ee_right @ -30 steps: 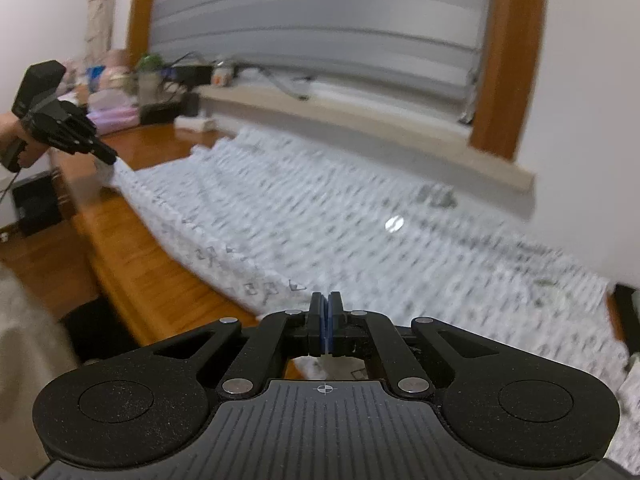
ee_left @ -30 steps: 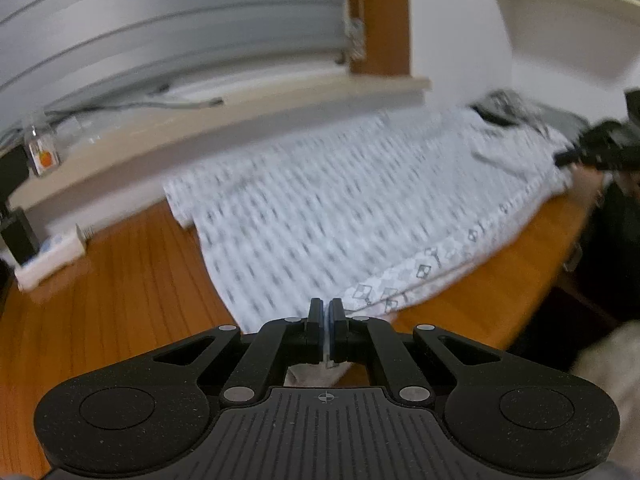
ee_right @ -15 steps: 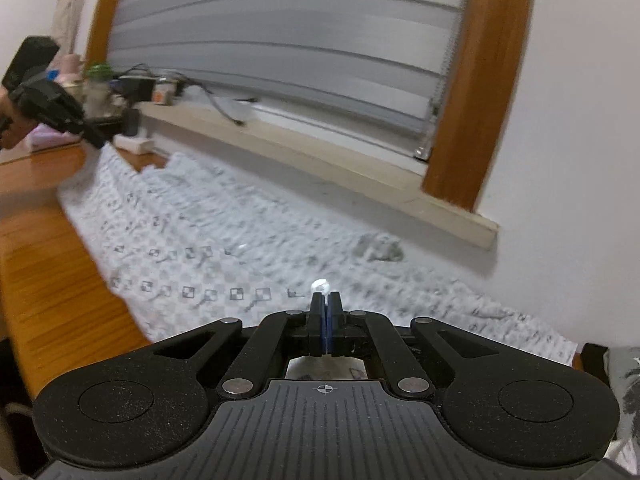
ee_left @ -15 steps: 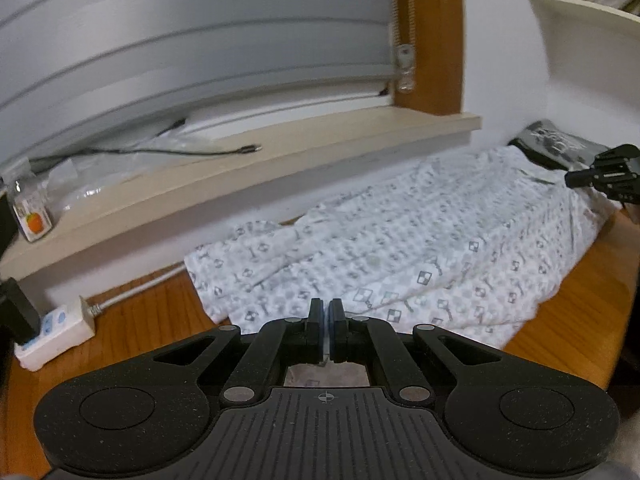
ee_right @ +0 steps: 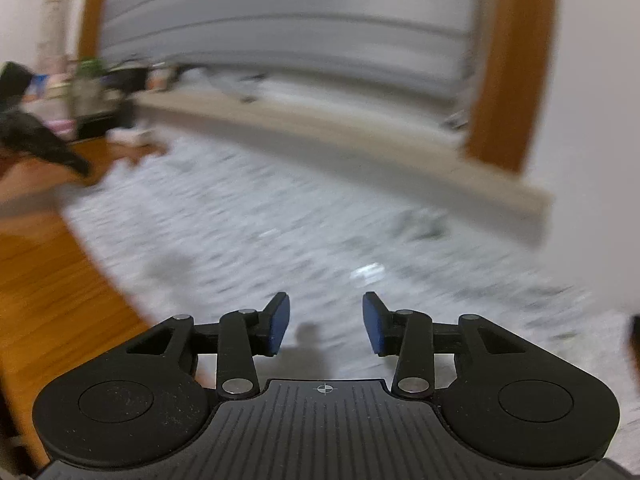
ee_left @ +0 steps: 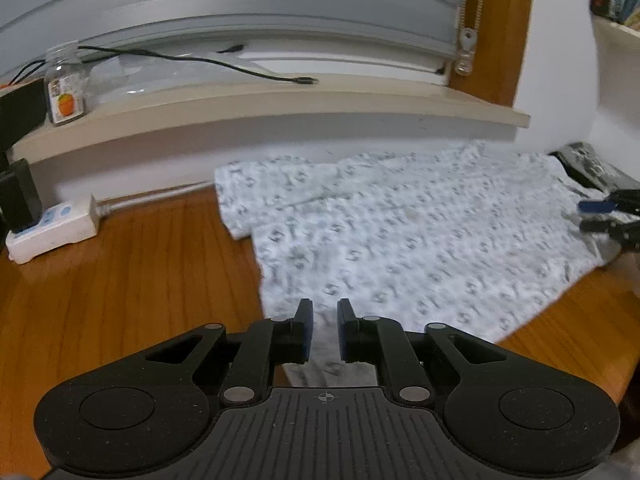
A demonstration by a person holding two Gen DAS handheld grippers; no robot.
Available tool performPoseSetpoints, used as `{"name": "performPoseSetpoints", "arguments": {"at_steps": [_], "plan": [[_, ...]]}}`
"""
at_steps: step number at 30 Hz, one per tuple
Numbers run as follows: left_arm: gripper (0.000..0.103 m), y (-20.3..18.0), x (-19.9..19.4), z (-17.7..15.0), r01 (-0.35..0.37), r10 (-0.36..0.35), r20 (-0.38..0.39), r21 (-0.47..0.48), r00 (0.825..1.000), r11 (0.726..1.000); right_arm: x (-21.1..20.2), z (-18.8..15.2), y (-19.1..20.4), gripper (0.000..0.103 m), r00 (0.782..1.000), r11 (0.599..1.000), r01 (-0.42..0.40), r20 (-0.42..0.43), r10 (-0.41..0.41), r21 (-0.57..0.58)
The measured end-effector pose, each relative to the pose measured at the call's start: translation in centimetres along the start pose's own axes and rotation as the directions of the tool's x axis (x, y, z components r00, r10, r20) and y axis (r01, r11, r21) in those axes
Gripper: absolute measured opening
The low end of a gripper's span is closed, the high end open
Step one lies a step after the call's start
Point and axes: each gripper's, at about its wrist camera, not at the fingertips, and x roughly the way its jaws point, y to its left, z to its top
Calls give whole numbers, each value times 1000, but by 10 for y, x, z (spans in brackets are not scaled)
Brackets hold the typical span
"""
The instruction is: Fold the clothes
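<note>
Left wrist view: left tool (ee_left: 323,322) has just been opening, released, jaws apart over the near hem of the patterned shirt (ee_left: 420,240), pads not pressing it.
Shirt: lies doubled over on the wooden table (ee_left: 120,288) below the windowsill (ee_left: 280,108).
Right wrist view: right tool (ee_right: 326,326) has just been opening, released, nothing between its jaws, above the shirt (ee_right: 240,232).
Progress: judged one fold laid; further folds remain.

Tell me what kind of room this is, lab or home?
Most likely a home, probably a bedroom or study. A patterned garment is spread on a wooden tabletop under a window sill with a lowered blind; a jar and a power strip sit nearby.
</note>
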Motion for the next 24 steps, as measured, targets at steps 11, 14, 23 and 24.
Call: {"name": "performPoseSetpoints", "arguments": {"at_steps": [11, 14, 23, 24], "plan": [[25, -35, 48, 7, 42, -37, -71, 70, 997, 997, 27, 3, 14, 46, 992, 999, -51, -114, 52, 11], [23, -28, 39, -1, 46, -43, -65, 41, 997, 998, 26, 1, 9, 46, 992, 997, -64, -110, 67, 39], [20, -20, 5, -28, 28, -26, -49, 41, 998, 999, 20, -4, 8, 46, 991, 995, -88, -98, 93, 56], [20, -19, 4, -28, 29, -27, -49, 37, 998, 999, 20, -4, 8, 46, 991, 994, -90, -95, 95, 57]]}}
